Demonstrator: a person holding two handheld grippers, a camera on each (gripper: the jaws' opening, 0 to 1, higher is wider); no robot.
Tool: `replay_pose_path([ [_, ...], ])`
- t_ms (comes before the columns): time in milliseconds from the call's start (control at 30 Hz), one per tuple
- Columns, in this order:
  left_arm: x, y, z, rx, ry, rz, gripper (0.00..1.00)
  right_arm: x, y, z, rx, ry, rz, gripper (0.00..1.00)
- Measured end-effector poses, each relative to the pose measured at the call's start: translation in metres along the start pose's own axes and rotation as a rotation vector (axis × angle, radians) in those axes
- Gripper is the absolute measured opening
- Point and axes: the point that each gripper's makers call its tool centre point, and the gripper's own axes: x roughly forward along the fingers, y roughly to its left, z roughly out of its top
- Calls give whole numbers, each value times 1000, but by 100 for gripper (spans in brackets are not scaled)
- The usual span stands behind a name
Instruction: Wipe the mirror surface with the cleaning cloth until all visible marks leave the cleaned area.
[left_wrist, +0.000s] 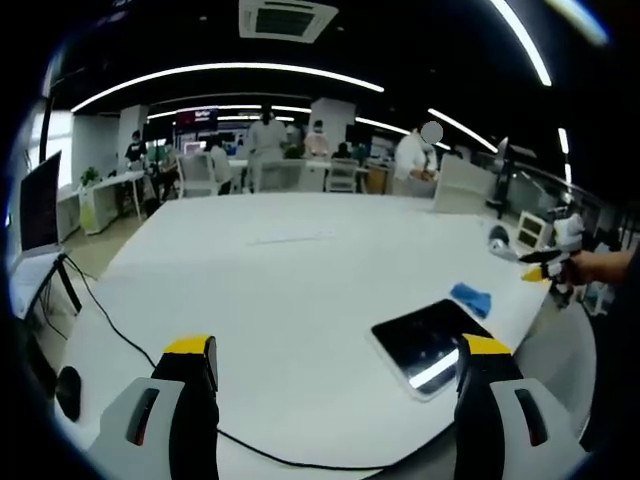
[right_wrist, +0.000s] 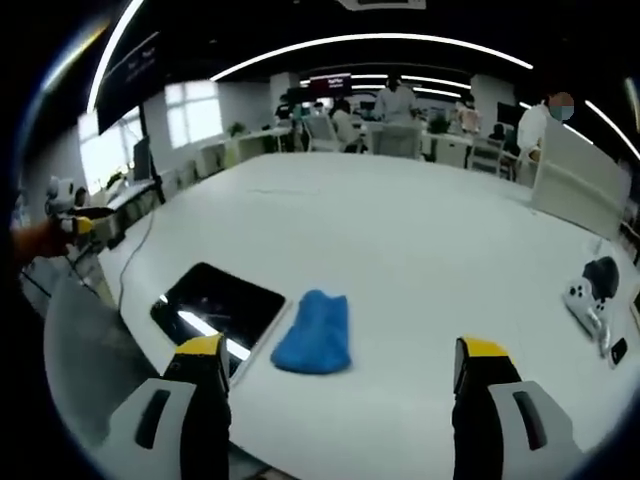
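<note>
1. White tabletop stretches wide under both of your grippers, with a thin black cable trailing across its near edge in the left gripper view.
2. Your left gripper has its yellow-tipped jaws spread wide apart with nothing between them; its right jaw cuts off a corner of the dark rectangular mirror with a pale frame.
3. Your right gripper also has its jaws standing apart and empty, above the table's near edge.
4. In the right gripper view the mirror lies flat just left of the crumpled blue cleaning cloth; whether they touch is hard to tell.
5. Ceiling light streaks reflect on the mirror, so you cannot make out any marks on it.
6. In the left gripper view the cloth shows small, just beyond the mirror.
7. A white device with a dark grey part sits at the table's right edge, partly cut off.
8. People and desks in the background are blurred.
</note>
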Motion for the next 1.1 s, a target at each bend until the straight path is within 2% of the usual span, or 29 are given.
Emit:
replay_pose_path([
  [100,4,3,0,-1,1,-8,100,6,5,8,1,-11,-4,84],
  [200,8,4,2,6,0,-25,100,17,13,7,-6,10,-1,78],
  [300,10,8,-1,3,20,-39,100,26,20,6,-20,3,1,74],
  [367,9,9,1,1,21,-41,100,34,24,4,-40,-13,21,64],
  [467,9,11,2,1,13,-49,100,48,22,-10,-50,23,4,53],
  [600,8,10,-2,8,20,-53,100,62,23,-14,-41,32,-2,40],
  [767,1,11,-3,-1,23,-53,100,79,21,-24,-36,70,-20,30],
  [900,-3,12,-7,-4,37,-61,100,91,23,-33,-18,108,-18,30],
  [1000,-6,13,-7,-1,40,-67,100,96,23,-37,-33,125,-37,18],
  [1100,-8,15,-9,-4,41,-70,100,103,24,-39,-8,134,-34,18],
])
